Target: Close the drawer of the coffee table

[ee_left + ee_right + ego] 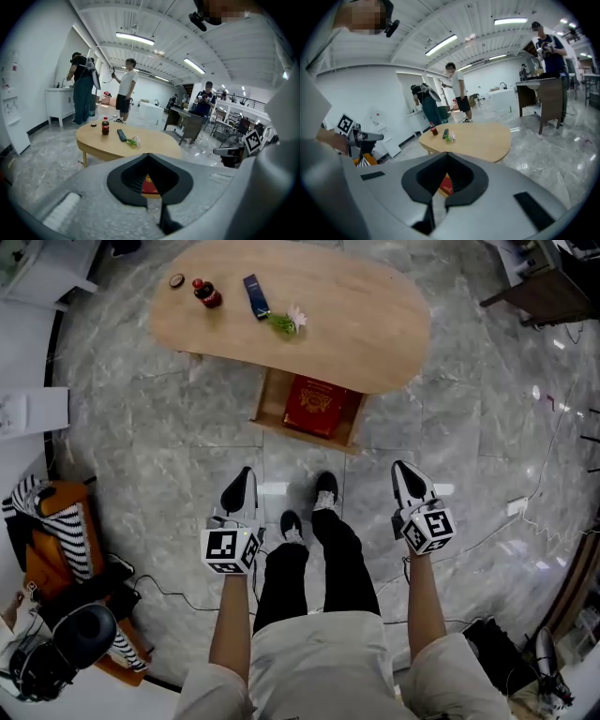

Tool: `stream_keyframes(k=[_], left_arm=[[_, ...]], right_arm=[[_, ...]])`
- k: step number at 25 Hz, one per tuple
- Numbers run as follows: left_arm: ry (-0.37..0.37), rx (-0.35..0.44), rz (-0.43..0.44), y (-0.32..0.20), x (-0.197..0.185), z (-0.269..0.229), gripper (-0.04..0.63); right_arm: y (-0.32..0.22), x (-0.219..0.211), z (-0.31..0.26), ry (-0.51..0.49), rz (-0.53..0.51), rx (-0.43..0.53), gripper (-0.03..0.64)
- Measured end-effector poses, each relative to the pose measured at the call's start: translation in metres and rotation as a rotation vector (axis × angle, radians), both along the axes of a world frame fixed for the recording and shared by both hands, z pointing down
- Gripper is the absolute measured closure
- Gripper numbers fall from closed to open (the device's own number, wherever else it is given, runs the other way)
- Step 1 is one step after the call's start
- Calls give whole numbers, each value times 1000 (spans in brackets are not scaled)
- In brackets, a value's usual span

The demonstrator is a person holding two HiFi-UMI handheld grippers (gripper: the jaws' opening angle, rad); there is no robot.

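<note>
Your left claw (246, 474) is over the grey floor (169, 446), just left of your feet, and its tips are pressed together with nothing between them. Your right claw (403, 470) is on the other side of your feet, closed and empty too. Farther out, the drawer (265, 401) sticks out open from under the near edge of the wooden counter (366, 324), with a red book (322, 405) inside. On the counter's far left sit a flower (286, 322), a dark remote (256, 296) and a small bottle (206, 292)
</note>
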State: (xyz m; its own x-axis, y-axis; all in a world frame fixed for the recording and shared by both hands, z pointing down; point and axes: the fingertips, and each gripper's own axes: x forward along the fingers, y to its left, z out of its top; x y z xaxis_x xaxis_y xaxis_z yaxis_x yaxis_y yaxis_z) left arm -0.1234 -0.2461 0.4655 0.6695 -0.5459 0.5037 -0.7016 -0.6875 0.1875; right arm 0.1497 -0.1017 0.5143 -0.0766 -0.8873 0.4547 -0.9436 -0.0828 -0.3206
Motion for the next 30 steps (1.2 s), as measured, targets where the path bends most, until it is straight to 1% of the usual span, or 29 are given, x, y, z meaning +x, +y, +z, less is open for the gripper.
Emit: stream_keyframes(k=[3, 6, 12, 16, 19, 23, 25, 29, 30], left_arm=[[-10, 21, 5, -15, -6, 54, 586], [-8, 33, 10, -26, -11, 123, 586], [-37, 39, 65, -31, -26, 270, 586], [3, 69, 87, -39, -20, 333, 586], [38, 101, 83, -48, -13, 367, 586], [75, 143, 99, -55, -1, 392, 586], [106, 159, 106, -54, 4, 396, 586], [141, 182, 123, -55, 7, 391, 586], [146, 183, 124, -56, 8, 387, 586]], right_arm=[[-14, 5, 50, 53, -42, 7, 601], [-23, 11, 109, 93, -75, 23, 601], [-4, 12, 224, 124, -120, 92, 600], [8, 22, 273, 152, -152, 148, 601], [10, 22, 303, 217, -199, 172, 600], [20, 11, 328, 257, -247, 221, 597], [25, 5, 334, 272, -266, 238, 549], [29, -8, 335, 282, -288, 275, 501], [29, -11, 333, 293, -302, 272, 469]])
